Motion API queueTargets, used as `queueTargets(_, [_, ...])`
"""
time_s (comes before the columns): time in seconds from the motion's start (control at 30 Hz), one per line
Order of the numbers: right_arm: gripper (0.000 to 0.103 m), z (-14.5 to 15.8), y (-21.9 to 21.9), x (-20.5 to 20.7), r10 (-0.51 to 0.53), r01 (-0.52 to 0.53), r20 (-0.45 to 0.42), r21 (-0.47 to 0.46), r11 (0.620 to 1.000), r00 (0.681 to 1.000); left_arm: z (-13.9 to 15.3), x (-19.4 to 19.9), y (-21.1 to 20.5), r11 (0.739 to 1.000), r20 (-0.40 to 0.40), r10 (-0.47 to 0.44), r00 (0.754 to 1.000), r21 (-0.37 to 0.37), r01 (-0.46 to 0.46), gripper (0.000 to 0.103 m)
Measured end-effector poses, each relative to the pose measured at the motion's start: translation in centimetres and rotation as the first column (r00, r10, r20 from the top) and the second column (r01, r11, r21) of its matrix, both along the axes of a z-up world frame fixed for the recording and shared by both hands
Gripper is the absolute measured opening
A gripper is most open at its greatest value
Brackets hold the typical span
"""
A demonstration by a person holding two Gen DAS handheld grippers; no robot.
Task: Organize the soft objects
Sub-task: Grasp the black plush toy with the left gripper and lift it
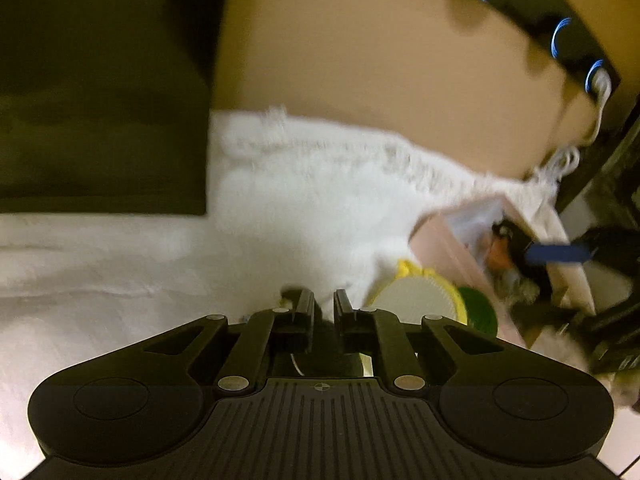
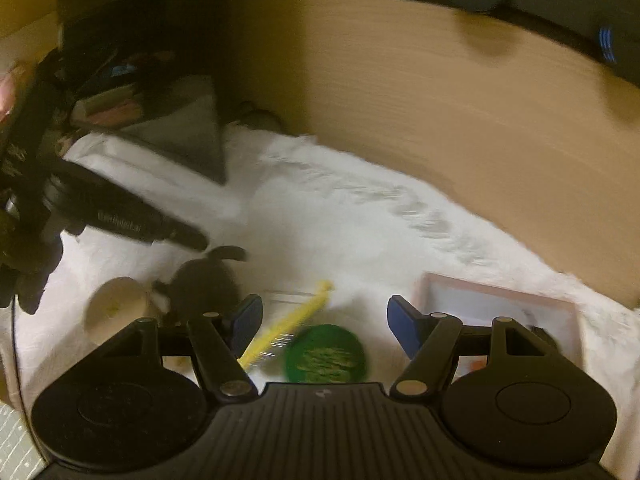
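A white furry blanket covers the surface under both grippers, with a tan wooden wall rising behind it.

In the right wrist view, the right gripper has its 2 blue-padded fingers spread wide apart, holding nothing. Between them, at about 6 o'clock in the frame, lies a round green object, blurred. Just beside it toward 10 o'clock lies a yellow-rimmed flat piece, seen edge-on. A pink box sits at 4 o'clock with its top open; its contents are too blurred here to name.

At 8 o'clock a small black soft toy rests on the blanket beside a pale cup-shaped object. The left gripper reaches in from 9 o'clock with its tip just above the toy.

In the left wrist view, the left gripper shows its fingers close together with a narrow gap; whether they pinch the dark shape under them I cannot tell. The yellow-rimmed disc and the green object lie at 4 o'clock, touching the pink box. Inside the box sit dark and orange items, blurred. A dark panel fills 10 o'clock.
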State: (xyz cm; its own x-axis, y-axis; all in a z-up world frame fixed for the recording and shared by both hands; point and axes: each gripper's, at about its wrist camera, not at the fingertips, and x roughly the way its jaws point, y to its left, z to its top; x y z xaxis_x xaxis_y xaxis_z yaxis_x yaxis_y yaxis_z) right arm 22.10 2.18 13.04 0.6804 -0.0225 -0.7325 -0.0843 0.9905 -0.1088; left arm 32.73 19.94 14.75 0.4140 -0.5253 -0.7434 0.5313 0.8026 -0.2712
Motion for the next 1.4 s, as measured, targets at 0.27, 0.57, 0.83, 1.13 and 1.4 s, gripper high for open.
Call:
queueTargets(0.27, [0.07, -1.4, 2.9, 3.6, 0.056, -0.05, -0.098, 0.062, 0.997, 0.994, 0.2, -0.5, 3.5, 0.995, -0.005, 0.055, 0.998, -0.08, -0.055, 0.01])
queueTargets(0.57, [0.07, -0.1, 1.8, 2.0, 0.004, -0.002, -0.044, 0.04, 0.999, 0.999, 0.1, -2.2, -6.2, 0.959, 0.015, -0.184, 0.983, 0.221, 0.176, 0.019])
queueTargets(0.83, [0.07, 0.8, -1.2, -2.9, -0.068, 0.069, 0.039, -0.015, 0.998, 0.997, -3.4, -2.7, -12.9, 0.811, 0.047, -0.295, 0.954, 0.54, 0.224, 0.039])
queueTargets(1.13, [0.07, -0.5, -4.0, -7.0, -0.121, 0.121, 0.022, -0.016, 0.993, 0.992, -4.8, -0.7, -15.1, 0.767, 0.008, -0.309, 0.951, 0.594, 0.244, 0.091])
queueTargets(1.4, [0.07, -1.4, -4.1, -8.0, -0.126, 0.125, -0.014, -0.035, 0.991, 0.992, -5.7, 1.3, -14.2, 0.747, -0.024, -0.3, 0.954, 0.616, 0.25, 0.102])
